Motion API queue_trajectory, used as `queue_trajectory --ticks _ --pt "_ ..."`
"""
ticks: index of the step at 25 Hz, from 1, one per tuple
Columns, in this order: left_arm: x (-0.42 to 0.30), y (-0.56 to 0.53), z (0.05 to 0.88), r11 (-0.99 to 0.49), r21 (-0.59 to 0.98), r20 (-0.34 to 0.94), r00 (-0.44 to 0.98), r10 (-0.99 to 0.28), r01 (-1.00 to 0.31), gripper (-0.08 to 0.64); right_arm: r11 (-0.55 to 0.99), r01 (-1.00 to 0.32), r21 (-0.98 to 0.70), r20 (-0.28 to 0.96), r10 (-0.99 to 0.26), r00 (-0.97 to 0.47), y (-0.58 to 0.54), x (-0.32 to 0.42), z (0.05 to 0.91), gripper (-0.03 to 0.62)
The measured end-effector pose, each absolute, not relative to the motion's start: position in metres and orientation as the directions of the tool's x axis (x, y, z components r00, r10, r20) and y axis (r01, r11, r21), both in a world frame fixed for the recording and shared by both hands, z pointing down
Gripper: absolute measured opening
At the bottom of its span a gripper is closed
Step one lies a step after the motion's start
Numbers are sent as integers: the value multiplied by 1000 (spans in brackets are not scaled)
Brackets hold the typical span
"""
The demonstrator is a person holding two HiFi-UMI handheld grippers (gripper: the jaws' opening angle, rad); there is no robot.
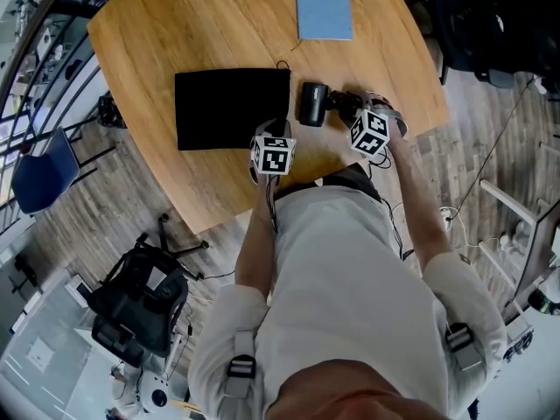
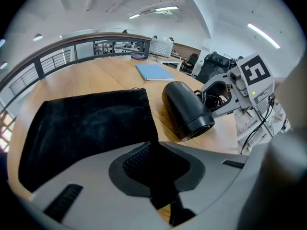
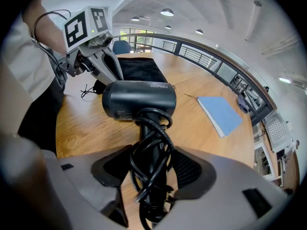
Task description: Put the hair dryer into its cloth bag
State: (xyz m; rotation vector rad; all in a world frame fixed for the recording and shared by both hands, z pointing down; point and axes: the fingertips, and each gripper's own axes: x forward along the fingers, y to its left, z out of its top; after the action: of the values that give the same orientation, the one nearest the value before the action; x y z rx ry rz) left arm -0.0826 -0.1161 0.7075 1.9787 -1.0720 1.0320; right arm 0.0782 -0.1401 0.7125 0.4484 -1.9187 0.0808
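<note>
The black cloth bag lies flat on the round wooden table. My left gripper is at its near right corner. In the left gripper view the jaws of this gripper are shut on the edge of the bag, with black cloth between the pads. The black hair dryer lies just right of the bag, barrel towards it. My right gripper is shut on the handle of the hair dryer, with the wound cord pinched between the pads. The other gripper's marker cube shows beyond the dryer.
A blue notebook lies at the table's far side. The table's near edge runs just under both grippers. On the floor are a blue chair at left, a black chair at upper right, and black equipment at lower left.
</note>
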Motion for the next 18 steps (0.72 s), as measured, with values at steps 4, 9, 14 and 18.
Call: queue_trajectory --ticks 4,9,14,18 --pt "-79 -117 704 -449 190 855 372 -362 -873 80 926 -345 153 909 -269 -320 -140 79 712 273" --pt "-83 -118 706 -451 152 862 341 -374 -879 35 926 -345 152 909 -268 -319 -140 79 714 273" --pt "-86 -120 696 -448 166 845 361 -395 -878 31 926 -345 155 907 -272 -321 -140 78 713 273" --pt "-87 -119 690 -444 165 839 361 -406 -881 31 925 -346 158 906 -275 -322 -140 78 712 273"
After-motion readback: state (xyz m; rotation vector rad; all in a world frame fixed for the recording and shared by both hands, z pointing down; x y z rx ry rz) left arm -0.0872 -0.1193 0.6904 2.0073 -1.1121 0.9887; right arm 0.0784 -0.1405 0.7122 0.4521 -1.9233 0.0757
